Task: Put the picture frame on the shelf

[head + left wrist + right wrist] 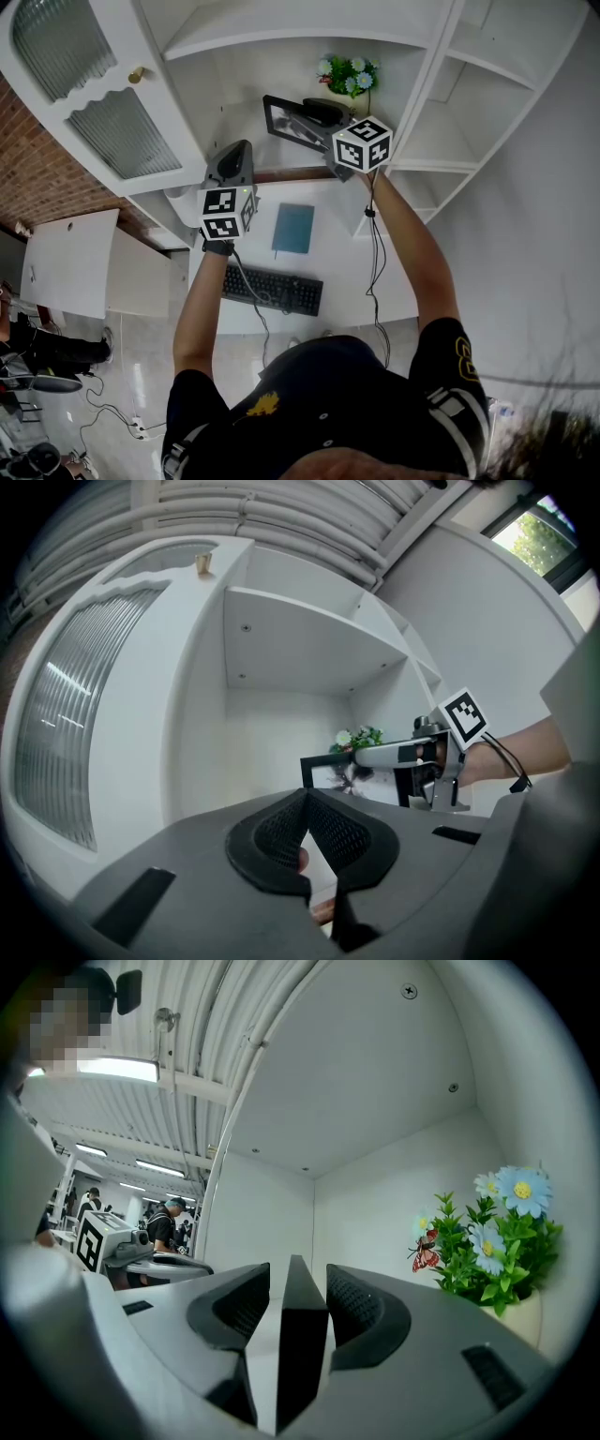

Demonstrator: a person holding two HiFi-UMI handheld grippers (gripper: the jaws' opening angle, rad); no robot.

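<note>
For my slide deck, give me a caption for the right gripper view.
Right gripper holds the black picture frame edge-on inside the white shelf, beside blue flowers.

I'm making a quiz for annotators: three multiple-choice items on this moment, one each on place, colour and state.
1. The potted blue-flowered plant stands: A on a chair; B inside the white shelf compartment; C on the floor.
2. The flat notebook on the white desk is: A red; B teal; C yellow.
3. The right tongs are: A shut on the black picture frame; B open; C shut on a cup.
Key: B, shelf wall behind it; B, seen in head view; A, frame edge sits between them.
</note>
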